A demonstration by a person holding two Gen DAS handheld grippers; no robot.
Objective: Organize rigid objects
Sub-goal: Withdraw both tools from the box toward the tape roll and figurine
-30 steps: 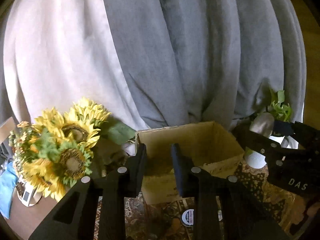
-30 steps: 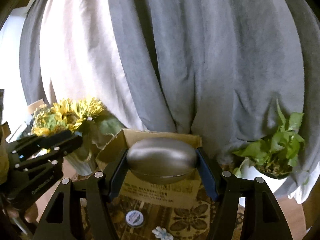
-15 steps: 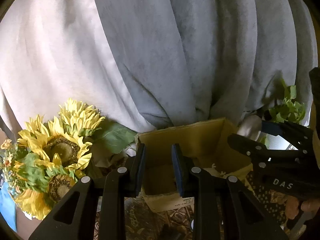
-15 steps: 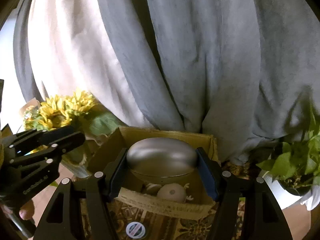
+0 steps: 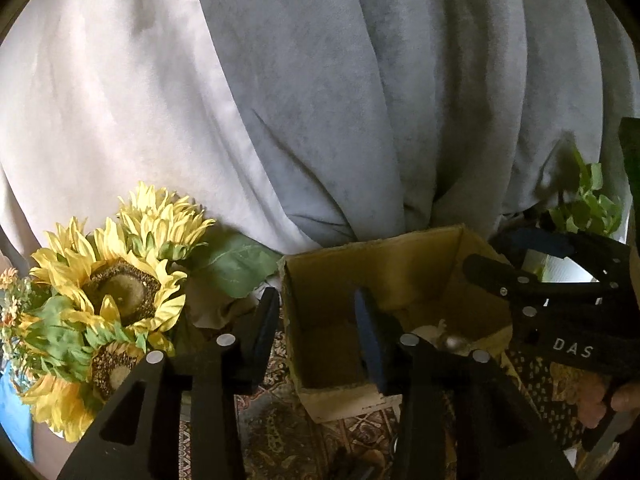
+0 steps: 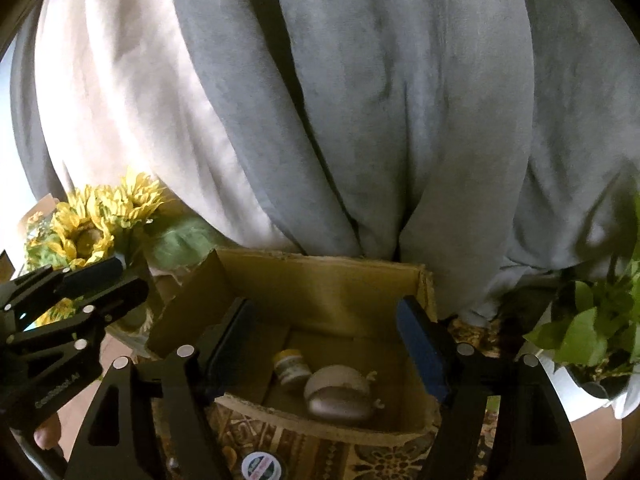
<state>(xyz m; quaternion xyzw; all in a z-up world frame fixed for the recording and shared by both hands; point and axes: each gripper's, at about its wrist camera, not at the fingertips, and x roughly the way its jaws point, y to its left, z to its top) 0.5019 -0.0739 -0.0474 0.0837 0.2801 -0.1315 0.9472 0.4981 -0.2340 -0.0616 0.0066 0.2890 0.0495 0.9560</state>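
my right gripper [image 6: 326, 344] hangs wide and empty above the cardboard box [image 6: 320, 284]; my left gripper [image 5: 316, 324] gapes empty too. the silver case [image 6: 338, 394] lies in the box beside a small bottle [image 6: 290, 368]; sunflowers [image 6: 92, 216] beyond.

The left wrist view is taken from just before the left front corner of the cardboard box [image 5: 400, 276], facing the grey curtain [image 5: 360, 100], with the sunflowers [image 5: 120, 288] close at its left. The right wrist view is taken from above the near rim of the cardboard box [image 6: 320, 288], tilted down into it. Box, curtain and sunflowers [image 6: 92, 224] are shared, and each gripper is seen in the other's view.
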